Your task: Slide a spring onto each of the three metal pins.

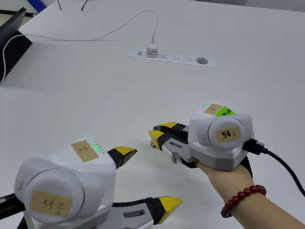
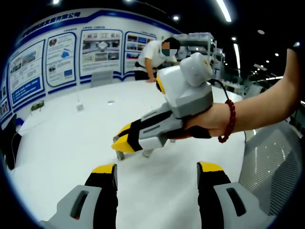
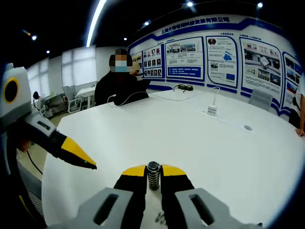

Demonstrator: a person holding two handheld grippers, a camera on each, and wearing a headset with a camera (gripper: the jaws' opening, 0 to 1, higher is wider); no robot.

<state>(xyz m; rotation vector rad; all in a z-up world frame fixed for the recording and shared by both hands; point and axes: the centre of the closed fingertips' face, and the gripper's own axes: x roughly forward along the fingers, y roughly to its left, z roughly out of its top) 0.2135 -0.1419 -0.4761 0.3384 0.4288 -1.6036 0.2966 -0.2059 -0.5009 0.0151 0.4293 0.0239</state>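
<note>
My right gripper [image 3: 153, 171] is shut on a dark coil spring [image 3: 153, 175] that stands upright between its yellow tips, low over the white table [image 3: 190, 133]. In the head view the right gripper [image 1: 157, 133] points left, and a small metal part [image 1: 155, 145] sits just under its tips. The left gripper view shows the right gripper [image 2: 121, 141] with two short metal pins [image 2: 118, 155] standing on the table beneath it. My left gripper [image 1: 147, 177] is open and holds nothing, just left of and nearer than the right one; its jaws [image 2: 157, 168] stand wide apart.
A white power strip [image 1: 171, 57] with a plugged-in charger [image 1: 152, 49] and cable lies at the far side of the table. A dark object [image 1: 12, 38] sits at the left edge. People stand beyond the table. A mesh chair [image 2: 271, 162] is on the right.
</note>
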